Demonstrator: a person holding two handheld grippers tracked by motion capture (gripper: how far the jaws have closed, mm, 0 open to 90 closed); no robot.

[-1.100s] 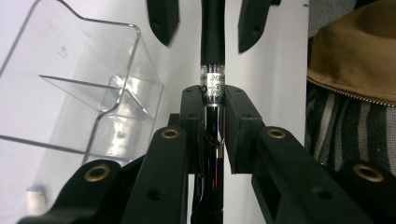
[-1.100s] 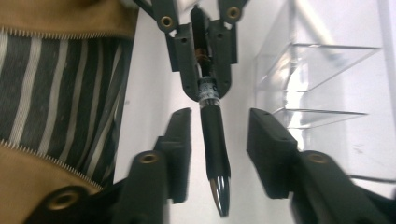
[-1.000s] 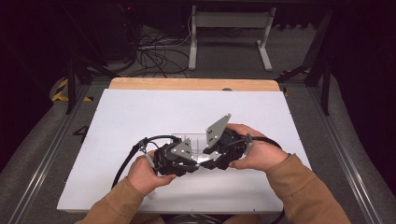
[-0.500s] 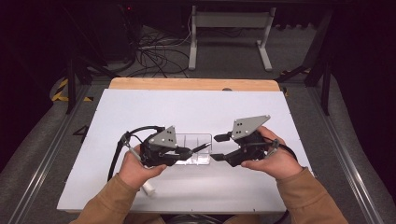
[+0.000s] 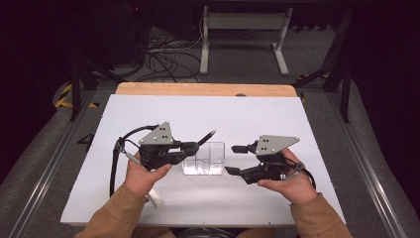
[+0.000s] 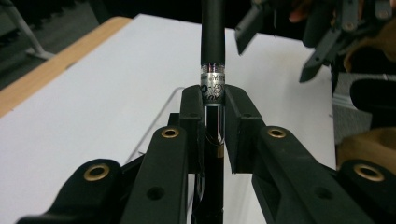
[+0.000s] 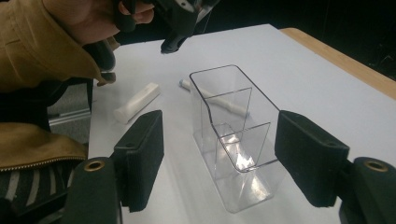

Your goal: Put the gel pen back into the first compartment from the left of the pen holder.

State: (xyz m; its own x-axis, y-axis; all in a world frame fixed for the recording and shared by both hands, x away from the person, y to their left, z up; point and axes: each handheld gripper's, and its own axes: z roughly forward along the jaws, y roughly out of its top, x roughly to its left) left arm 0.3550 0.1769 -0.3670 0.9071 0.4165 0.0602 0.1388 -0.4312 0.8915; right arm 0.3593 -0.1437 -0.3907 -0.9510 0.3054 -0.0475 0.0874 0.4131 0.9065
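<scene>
White sheeting covers the table (image 5: 148,114), with a strip of bare wood along its far edge and dark floor, cables and a metal stand beyond. Near the middle stands a clear organizer (image 5: 205,158), a box split by inner walls into compartments. The left gripper (image 6: 214,100), held in a hand (image 5: 141,173) just left of the organizer, is clamped on a black pen (image 6: 213,32); the pen sticks out past the jaws, angling up and to the right over the organizer's left end. The right gripper (image 7: 219,140), held to the right of the organizer, has its jaws spread wide, and the organizer sits between and beyond them in its own view. A white stick (image 7: 137,102) lies on the sheet near the left forearm, and another pale stick (image 7: 224,102) lies behind the organizer.
</scene>
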